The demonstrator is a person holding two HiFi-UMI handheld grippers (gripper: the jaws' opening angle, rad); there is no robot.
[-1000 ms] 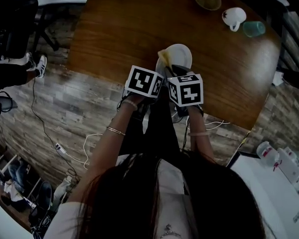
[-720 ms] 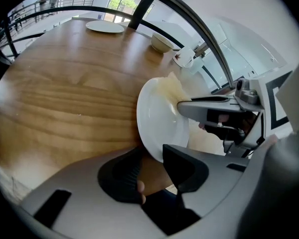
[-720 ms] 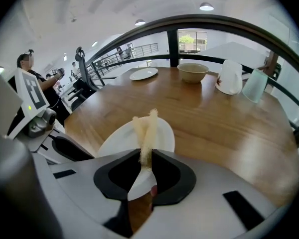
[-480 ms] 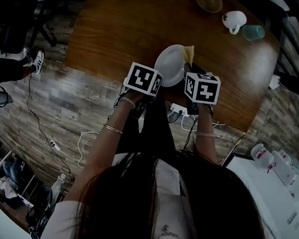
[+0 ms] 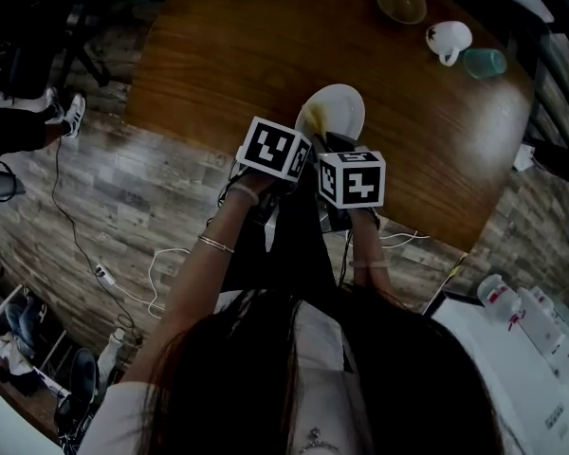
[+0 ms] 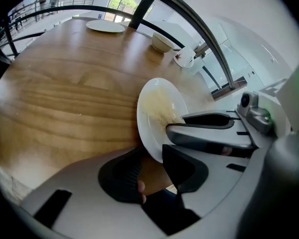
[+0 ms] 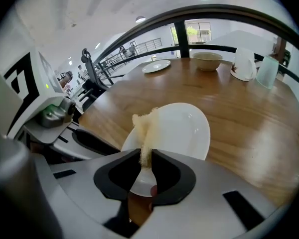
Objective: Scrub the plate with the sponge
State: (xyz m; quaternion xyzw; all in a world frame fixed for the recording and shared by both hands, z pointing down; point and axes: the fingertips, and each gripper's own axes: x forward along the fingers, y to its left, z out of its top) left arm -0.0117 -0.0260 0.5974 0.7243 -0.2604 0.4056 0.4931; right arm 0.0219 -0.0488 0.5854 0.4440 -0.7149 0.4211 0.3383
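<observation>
Wooden table. Your left gripper clamps the plate by its rim, tilted up for access. Your right gripper pinches the sponge against the plate's face.

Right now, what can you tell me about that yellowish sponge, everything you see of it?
The sponge is a thin, pale yellow, fibrous pad with a frayed top. It stands upright, pinched at its lower end by the right tool, and its upper part rests against the face of the tilted white plate, near the rim. The left tool holds that plate over the wooden table.
</observation>
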